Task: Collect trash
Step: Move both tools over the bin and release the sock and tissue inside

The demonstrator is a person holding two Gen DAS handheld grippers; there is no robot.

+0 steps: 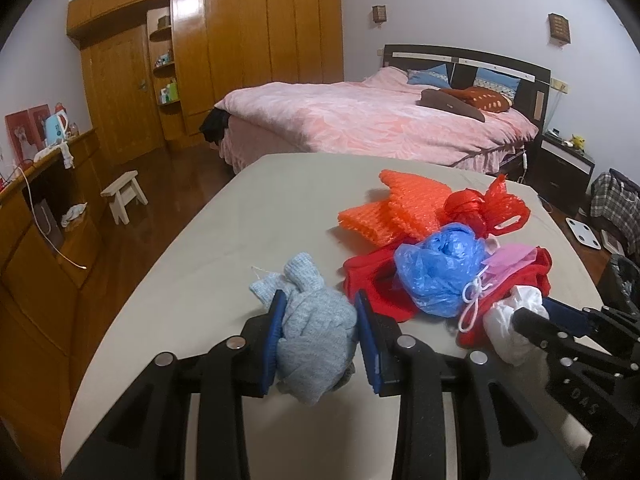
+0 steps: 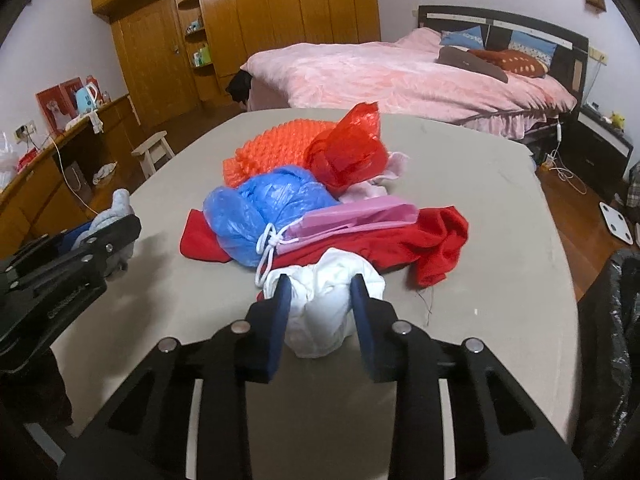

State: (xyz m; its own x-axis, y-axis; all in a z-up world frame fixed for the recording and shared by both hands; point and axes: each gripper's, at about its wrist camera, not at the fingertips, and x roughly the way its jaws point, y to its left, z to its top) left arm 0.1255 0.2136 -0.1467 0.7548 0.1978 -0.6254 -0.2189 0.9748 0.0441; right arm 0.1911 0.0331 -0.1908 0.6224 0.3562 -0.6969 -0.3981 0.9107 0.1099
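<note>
My left gripper [image 1: 320, 304] is shut on a light blue knitted glove [image 1: 316, 332] above the beige table [image 1: 192, 280]. My right gripper [image 2: 322, 288] is shut on a crumpled white cloth [image 2: 328, 308] at the near edge of a pile. The pile holds a blue plastic bag [image 2: 260, 208], a red plastic bag [image 2: 344, 156], orange bubble wrap [image 2: 272, 144], a pink drawstring pouch [image 2: 352, 216] and a red cloth [image 2: 432, 240]. The left wrist view shows the same pile, with the blue bag [image 1: 436, 268] to the right of the glove, and the right gripper [image 1: 532, 320] on the white cloth [image 1: 508, 332].
A black trash bag [image 2: 612, 340] hangs at the table's right edge. A bed with a pink cover [image 1: 368, 116] stands behind the table. A small wooden stool [image 1: 124, 192] and a wooden sideboard [image 1: 44, 216] are to the left. A white scale [image 2: 618, 216] lies on the floor to the right.
</note>
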